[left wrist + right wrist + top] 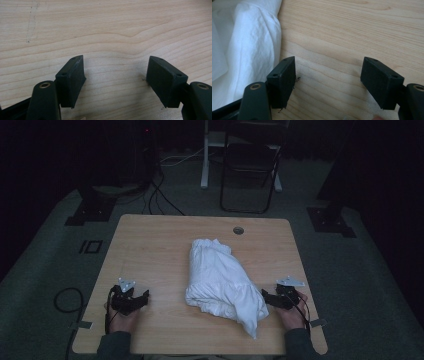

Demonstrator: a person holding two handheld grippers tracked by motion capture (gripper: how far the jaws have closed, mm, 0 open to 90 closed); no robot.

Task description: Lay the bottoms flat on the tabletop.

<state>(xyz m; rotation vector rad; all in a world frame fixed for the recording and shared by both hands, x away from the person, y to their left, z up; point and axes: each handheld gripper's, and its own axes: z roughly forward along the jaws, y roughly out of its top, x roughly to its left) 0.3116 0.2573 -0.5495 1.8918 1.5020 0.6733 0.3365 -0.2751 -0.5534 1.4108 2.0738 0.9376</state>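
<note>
Dim high view: white cloth (222, 280) seemingly bunched, folds unclear.

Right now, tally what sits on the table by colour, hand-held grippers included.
White: 1, the crumpled cloth.
Black: 2, the left hand-held gripper and the right hand-held gripper, both open, nothing between the jaws.
Total: 3 on the wooden table.

- Pale wooden table (150, 245), round cable hole (238, 230) near the far edge.
- Crumpled white cloth (220, 280) lying in the middle, reaching toward the near right.
</note>
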